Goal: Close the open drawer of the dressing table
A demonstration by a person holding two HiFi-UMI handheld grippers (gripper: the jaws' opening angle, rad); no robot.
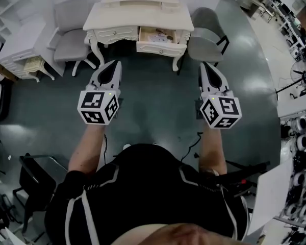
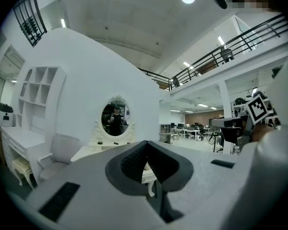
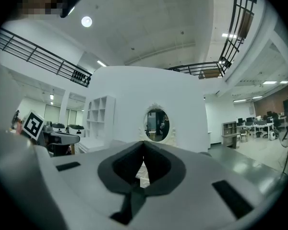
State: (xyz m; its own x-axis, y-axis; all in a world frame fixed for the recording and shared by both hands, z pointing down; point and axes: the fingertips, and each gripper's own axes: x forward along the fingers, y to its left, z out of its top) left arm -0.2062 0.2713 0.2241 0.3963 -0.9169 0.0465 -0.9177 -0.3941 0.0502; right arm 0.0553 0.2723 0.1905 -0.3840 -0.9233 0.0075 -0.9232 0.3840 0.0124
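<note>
The white dressing table (image 1: 137, 15) stands ahead of me on the dark floor. Its right-hand drawer (image 1: 161, 47) is pulled out, with small items lying inside. Both grippers hang in the air well short of the table, touching nothing. My left gripper (image 1: 113, 65) points at the table's left half and its jaws meet at the tips, holding nothing. My right gripper (image 1: 206, 66) is to the right of the drawer, also shut and empty. The table's oval mirror (image 2: 116, 120) shows above the left gripper (image 2: 146, 145). The same mirror (image 3: 157, 124) shows above the right gripper (image 3: 143, 145).
A grey chair (image 1: 70, 39) stands left of the table and another grey chair (image 1: 206, 34) right of it. A small white side table (image 1: 24, 63) and white shelving (image 1: 5, 4) are at far left. A black chair (image 1: 35, 180) is behind me on the left.
</note>
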